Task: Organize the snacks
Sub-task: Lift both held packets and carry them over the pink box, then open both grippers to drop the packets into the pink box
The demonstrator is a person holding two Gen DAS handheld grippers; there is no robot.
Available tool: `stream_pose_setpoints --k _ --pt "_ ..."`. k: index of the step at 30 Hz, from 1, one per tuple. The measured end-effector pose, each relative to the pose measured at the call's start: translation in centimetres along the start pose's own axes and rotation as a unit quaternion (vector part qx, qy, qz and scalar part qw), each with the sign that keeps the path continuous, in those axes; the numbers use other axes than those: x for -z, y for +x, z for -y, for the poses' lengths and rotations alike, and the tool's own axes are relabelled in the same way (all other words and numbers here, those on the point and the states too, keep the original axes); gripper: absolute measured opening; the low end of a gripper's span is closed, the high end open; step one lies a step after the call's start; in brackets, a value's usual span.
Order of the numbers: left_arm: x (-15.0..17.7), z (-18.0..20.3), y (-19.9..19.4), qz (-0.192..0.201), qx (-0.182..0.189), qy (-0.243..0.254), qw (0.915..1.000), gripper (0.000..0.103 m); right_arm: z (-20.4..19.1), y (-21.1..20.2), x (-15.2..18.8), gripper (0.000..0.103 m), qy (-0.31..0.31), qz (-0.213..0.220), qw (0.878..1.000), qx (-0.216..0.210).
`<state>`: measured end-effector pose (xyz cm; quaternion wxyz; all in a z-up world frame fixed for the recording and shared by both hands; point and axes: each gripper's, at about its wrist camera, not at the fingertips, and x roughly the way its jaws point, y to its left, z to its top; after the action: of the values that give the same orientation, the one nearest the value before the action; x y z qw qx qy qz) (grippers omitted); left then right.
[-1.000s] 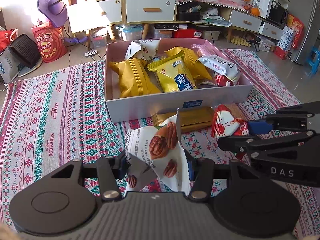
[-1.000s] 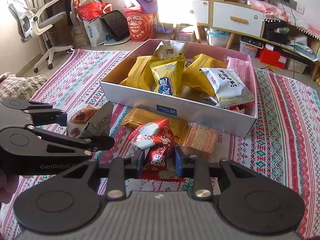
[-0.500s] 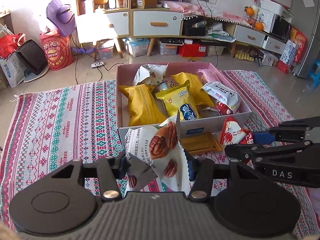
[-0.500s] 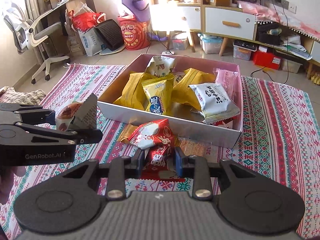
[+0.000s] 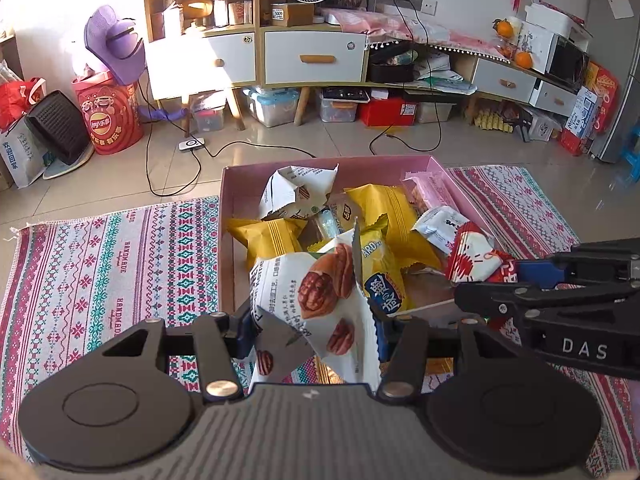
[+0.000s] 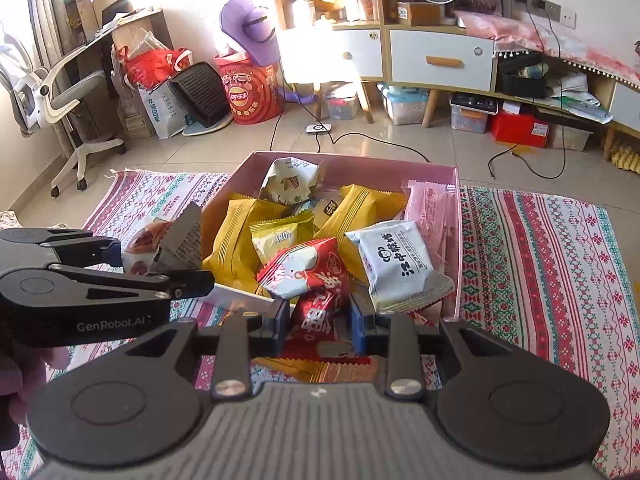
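Left gripper (image 5: pixel 314 330) clamped partway closed on a white pecan snack packet (image 5: pixel 320 300), held up in front of the pink box (image 5: pixel 280 168). Right gripper (image 6: pixel 318 320) nearly shut, pinching a red-and-white snack packet (image 6: pixel 312 276) just above the box's near wall. Box sits on a patterned rug (image 5: pixel 100 260), holding yellow packets (image 6: pixel 232 236) and a white pastry packet (image 6: pixel 394 264). A flat orange-gold packet (image 6: pixel 336 370) lies on the rug below the right gripper.

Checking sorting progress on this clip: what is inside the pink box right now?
Inside the pink box: yellow snack packs, a white pecan packet, a white pouch and a pink wrapper. Held packets and piled packs cover the front and floor.
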<state>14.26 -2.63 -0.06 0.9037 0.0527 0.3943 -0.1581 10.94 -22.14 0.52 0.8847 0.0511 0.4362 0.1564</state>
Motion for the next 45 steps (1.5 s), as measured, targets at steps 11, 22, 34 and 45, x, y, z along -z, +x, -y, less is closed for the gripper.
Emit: stream_pose_setpoints --k 11,22,34,45 --pt "-0.8 1.1 2.5 -0.006 -0.008 0.021 0.9997 0.059 0.8 1.8 -0.7 0.028 0.011 -0.009 1.0 0.006" --pt "-1.2 1.1 3.4 -0.007 -0.013 0.02 0.9997 0.059 1.4 2.8 -0.8 0.028 0.028 -0.016 0.999 0.016" --pt "-1.2 1.0 3.8 0.0 0.0 0.026 0.9997 0.069 1.7 2.4 -0.8 0.032 0.04 -0.017 0.999 0.018" --pt "-0.9 0.8 2.7 -0.003 0.004 0.018 0.9998 0.086 1.9 1.1 -1.2 0.047 0.035 -0.007 0.999 0.018"
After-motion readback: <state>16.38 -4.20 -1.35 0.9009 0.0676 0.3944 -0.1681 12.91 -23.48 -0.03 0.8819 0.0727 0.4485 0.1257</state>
